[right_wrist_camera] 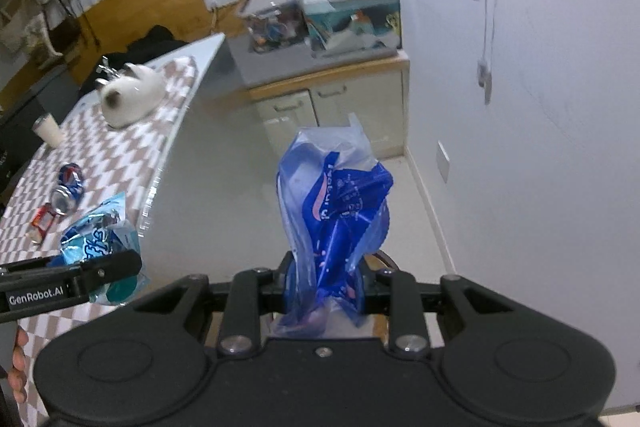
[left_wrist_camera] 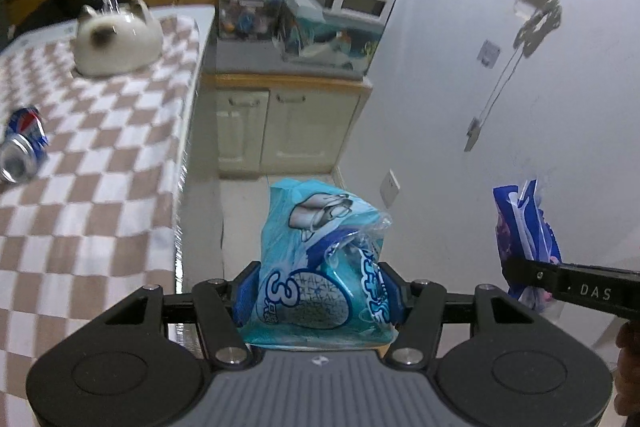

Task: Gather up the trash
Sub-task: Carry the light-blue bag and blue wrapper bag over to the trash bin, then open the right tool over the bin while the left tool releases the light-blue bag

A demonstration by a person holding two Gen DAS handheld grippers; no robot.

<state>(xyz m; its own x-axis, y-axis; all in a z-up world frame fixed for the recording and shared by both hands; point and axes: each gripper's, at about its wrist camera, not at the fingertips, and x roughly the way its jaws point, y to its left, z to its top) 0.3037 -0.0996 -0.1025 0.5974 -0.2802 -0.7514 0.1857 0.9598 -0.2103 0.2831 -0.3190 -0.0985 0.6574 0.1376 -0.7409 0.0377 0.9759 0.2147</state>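
Observation:
My left gripper (left_wrist_camera: 318, 293) is shut on a crumpled light-blue snack wrapper (left_wrist_camera: 320, 259), held just off the edge of the checkered table (left_wrist_camera: 100, 187). My right gripper (right_wrist_camera: 326, 287) is shut on a dark-blue plastic wrapper (right_wrist_camera: 336, 203), over the floor beside the table. Each gripper also shows in the other's view: the right one (left_wrist_camera: 532, 273) with its dark-blue wrapper (left_wrist_camera: 524, 227) at the far right, the left one (right_wrist_camera: 116, 267) with its light-blue wrapper (right_wrist_camera: 100, 239) at the lower left. A crushed blue soda can (left_wrist_camera: 24, 147) (right_wrist_camera: 68, 193) and a small red wrapper (right_wrist_camera: 44, 219) lie on the tablecloth.
A white cat-shaped ceramic piece (left_wrist_camera: 116, 43) and a white cup (right_wrist_camera: 48, 131) stand farther back on the table. A low cabinet (left_wrist_camera: 288, 123) with a fish tank (left_wrist_camera: 332, 43) stands against the wall ahead. Pale floor (right_wrist_camera: 224, 155) runs between table and wall.

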